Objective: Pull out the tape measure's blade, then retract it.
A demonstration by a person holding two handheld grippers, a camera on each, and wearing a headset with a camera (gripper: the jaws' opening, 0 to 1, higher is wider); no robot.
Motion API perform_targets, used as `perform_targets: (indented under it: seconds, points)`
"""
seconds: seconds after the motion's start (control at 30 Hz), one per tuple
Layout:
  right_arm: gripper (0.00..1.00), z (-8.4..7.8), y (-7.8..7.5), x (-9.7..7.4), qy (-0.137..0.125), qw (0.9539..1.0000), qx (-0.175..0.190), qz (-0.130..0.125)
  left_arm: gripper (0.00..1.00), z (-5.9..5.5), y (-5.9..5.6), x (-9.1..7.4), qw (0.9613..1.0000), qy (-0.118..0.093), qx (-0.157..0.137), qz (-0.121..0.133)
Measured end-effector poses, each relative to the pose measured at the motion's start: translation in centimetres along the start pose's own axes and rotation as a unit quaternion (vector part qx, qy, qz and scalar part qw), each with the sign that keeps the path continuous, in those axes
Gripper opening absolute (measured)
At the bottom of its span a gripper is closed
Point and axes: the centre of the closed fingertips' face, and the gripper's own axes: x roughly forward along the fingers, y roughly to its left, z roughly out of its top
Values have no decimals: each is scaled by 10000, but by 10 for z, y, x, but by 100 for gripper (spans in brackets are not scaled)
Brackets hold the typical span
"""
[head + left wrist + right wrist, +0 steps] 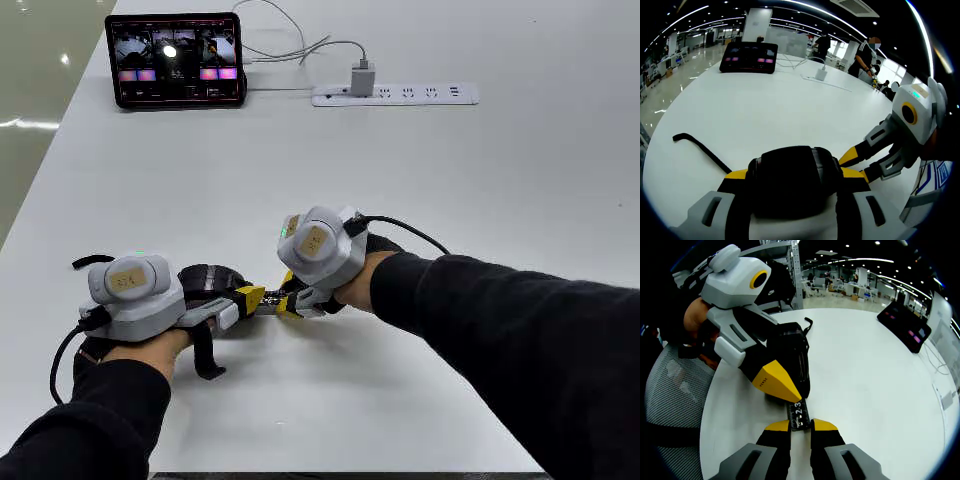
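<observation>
A black tape measure [212, 283] lies near the table's front edge, and my left gripper [248, 297] is shut on its case. In the left gripper view the case [792, 180] sits between the yellow-tipped jaws of the left gripper [795, 172]. My right gripper [288, 303] stands just right of the case, shut on the tip of the blade [799, 412]. Only a short length of marked blade shows between the right gripper [800, 426] and the case [792, 357]. A black strap [700, 147] trails from the case across the table.
At the back of the white table [420, 190] stands a tablet [176, 60], with a power strip [395, 94], a charger and cables to its right. The table's left edge [45, 170] drops to a shiny floor. People stand far behind [865, 52].
</observation>
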Motion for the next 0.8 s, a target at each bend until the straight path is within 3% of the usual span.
perform_targets:
  seconds: [0.37, 0.8]
  points:
    - [10, 4, 0, 3, -101, 9999, -127, 37, 64, 1, 0, 0, 10000, 11, -7, 1]
    - [10, 8, 0, 5, -252, 9997, -21, 13, 64, 1, 1, -1, 10000, 12, -29, -26]
